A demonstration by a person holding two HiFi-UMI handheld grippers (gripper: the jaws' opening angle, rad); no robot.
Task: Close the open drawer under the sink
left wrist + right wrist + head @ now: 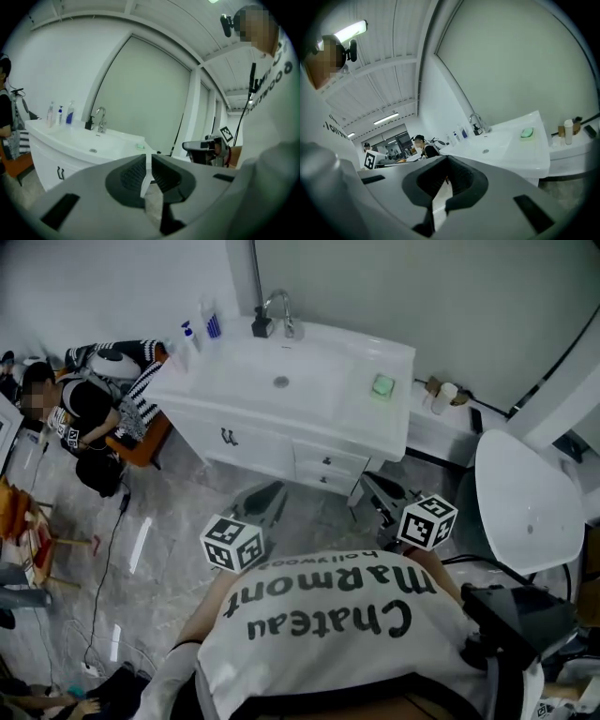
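One white drawer (pixel 314 457), under the right end of the sink (pixel 328 371), far from us: we judge it light, free-sliding, best pushed on its stiff front by the knob (pixel 328 462); left gripper (pixel 149 158) and right gripper (pixel 447 160), jaws nearly together, empty.

Open floor (pixel 178 521) lies before the cabinet (pixel 253 442) at centre. A seated person (pixel 89 409) crowds its left, and a white rounded fixture (pixel 525 502) its right.

The sink (pixel 314 357) is gleaming glossy white, seemingly ceramic; the tap (pixel 278 307) is shining as polished metal; the floor (pixel 178 531) is reflecting light like polished stone.
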